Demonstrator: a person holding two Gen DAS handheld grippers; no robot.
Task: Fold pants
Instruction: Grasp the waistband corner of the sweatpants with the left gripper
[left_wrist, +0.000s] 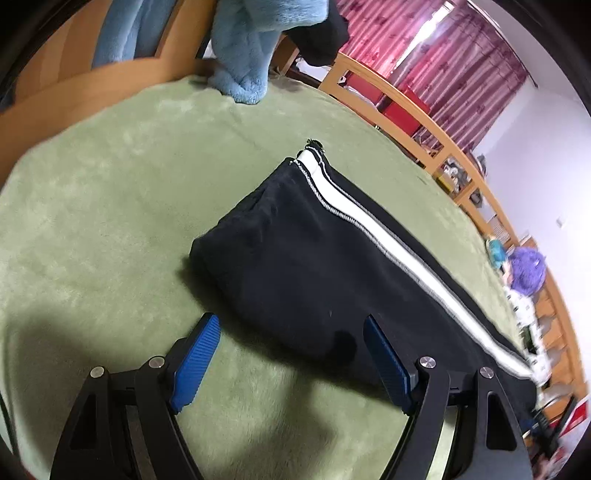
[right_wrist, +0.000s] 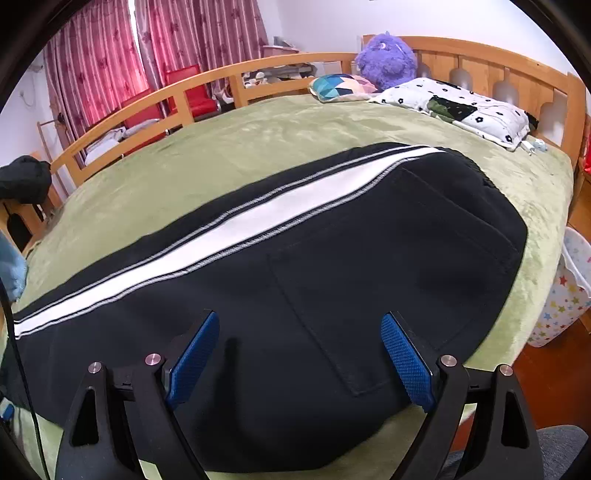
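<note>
Green plush blanket lies bare around the black pants on every side up to the wooden bed rail, so I have open room along their near edge. They lie flat mid-blanket, laid double lengthwise, a white side stripe running their length and a back pocket facing up. My left gripper hovers spread over the cuff-end edge; my right gripper hovers spread over the seat, pinching nothing.

The pants are matt black cloth with a smooth white stripe, lying on a fuzzy green plush blanket. The bed frame is smooth varnished wood; each hand-held gripper's pads are ribbed blue rubber.
</note>
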